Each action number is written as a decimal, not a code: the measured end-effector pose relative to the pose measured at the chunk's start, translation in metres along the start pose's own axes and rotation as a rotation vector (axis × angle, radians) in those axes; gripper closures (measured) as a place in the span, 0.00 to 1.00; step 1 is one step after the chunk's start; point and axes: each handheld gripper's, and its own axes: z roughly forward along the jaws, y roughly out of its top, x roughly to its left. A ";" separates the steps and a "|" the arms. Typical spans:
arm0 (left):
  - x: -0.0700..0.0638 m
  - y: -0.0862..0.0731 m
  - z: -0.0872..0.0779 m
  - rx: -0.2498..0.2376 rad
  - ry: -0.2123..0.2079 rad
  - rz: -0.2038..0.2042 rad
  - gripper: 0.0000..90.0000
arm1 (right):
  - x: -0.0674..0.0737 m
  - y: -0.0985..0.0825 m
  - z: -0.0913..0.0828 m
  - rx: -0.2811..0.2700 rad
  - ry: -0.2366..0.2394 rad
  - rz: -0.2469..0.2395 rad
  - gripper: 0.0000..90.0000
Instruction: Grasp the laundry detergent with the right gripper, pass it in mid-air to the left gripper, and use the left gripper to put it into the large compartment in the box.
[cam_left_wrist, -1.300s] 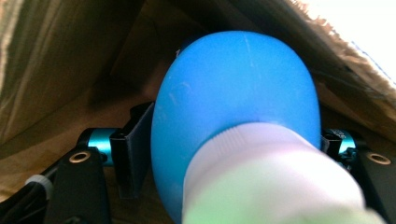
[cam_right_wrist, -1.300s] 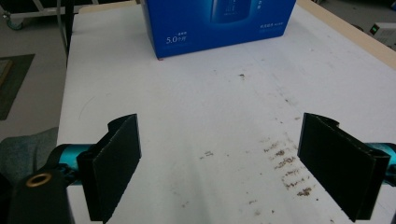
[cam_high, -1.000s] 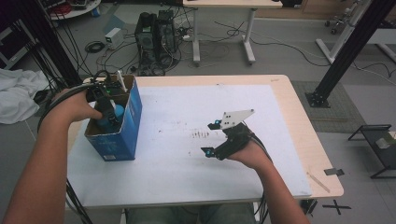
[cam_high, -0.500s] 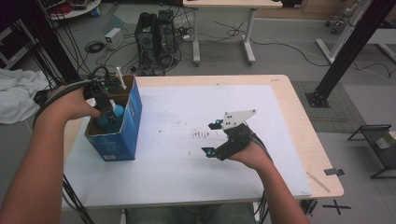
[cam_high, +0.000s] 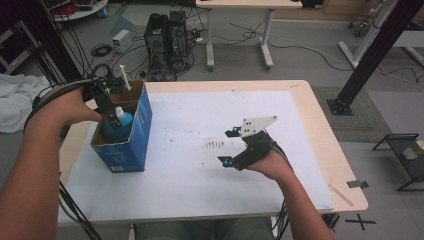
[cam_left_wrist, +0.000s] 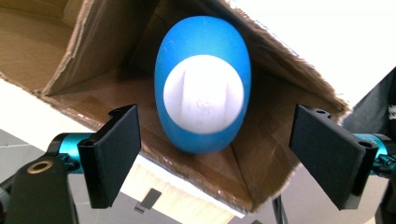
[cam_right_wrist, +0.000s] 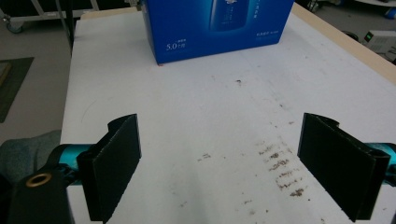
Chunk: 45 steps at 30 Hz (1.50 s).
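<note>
Blue bottle (cam_left_wrist: 202, 84) upright inside open blue box (cam_high: 140, 131)

Blue box (cam_high: 134, 131) w/ brown inside, blue bottle (cam_left_wrist: 202, 84) w/ white cap, white table (cam_high: 185, 185) w/ dark specks.

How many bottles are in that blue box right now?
1 visible: a blue bottle with a white cap stands inside the open blue box, directly below the open left gripper. The box's deeper corners are shadowed, so something smaller could be hidden.

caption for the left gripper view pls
Open left tool poised over a blue white-capped bottle inside a brown cardboard box.
</note>
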 end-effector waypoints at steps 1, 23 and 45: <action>0.000 0.000 -0.003 0.003 -0.004 0.005 0.19 | 0.000 0.000 -0.001 0.004 -0.001 0.002 0.14; -0.040 0.018 -0.042 -0.071 0.013 0.166 0.03 | -0.010 0.023 -0.035 0.105 -0.027 -0.027 0.14; -0.077 0.064 -0.044 -0.022 0.004 0.369 0.02 | -0.023 0.037 -0.063 0.250 -0.050 -0.043 0.14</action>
